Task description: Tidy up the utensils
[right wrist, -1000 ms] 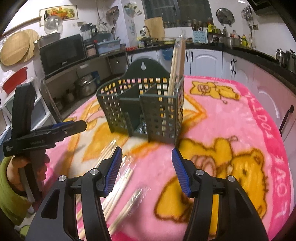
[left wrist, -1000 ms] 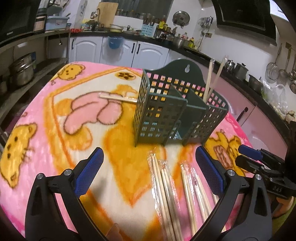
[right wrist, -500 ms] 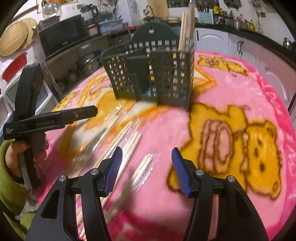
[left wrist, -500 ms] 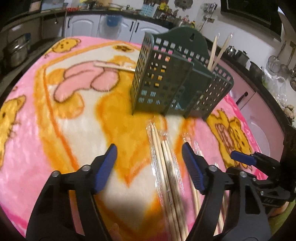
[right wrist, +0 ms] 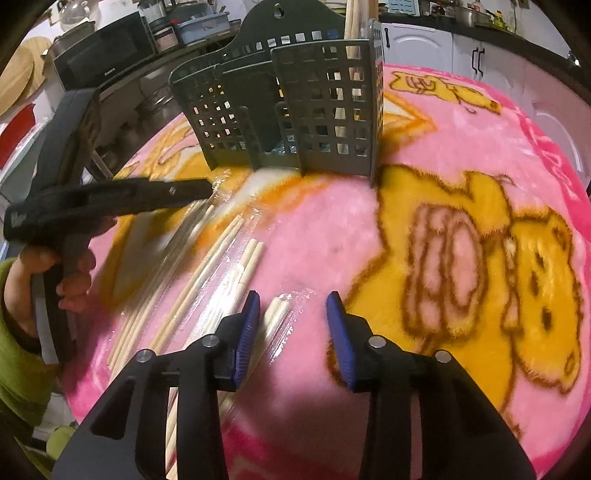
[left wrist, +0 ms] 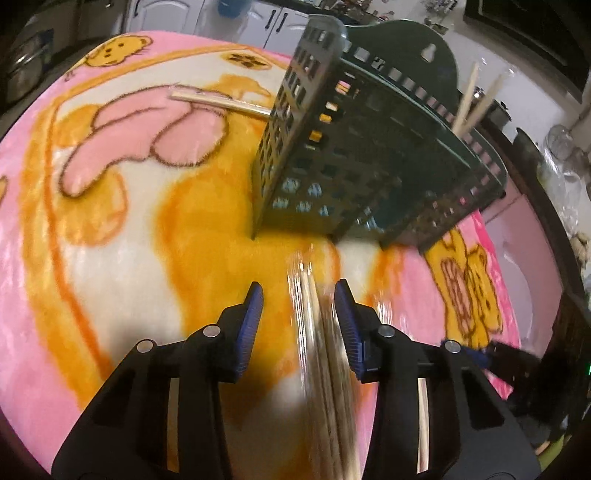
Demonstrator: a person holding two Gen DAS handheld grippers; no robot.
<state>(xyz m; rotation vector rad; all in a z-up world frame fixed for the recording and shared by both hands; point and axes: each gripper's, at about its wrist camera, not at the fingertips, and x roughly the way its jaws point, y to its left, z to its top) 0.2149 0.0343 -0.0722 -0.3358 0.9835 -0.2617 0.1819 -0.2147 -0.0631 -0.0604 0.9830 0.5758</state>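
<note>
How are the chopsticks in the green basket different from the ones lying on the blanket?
The chopsticks in the basket stand upright and look bare; the wrapped chopsticks lie flat on the blanket in clear plastic. The basket holds only a few, while several pairs lie outside it. Both are pale wooden sticks.

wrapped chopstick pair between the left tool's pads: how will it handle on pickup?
Wrapped chopsticks: probably stiff and light, being thin wooden sticks. The clear glossy wrap looks slippery, so they may slide in the left tool. Lying flat on soft blanket, they seem unlikely to roll.
</note>
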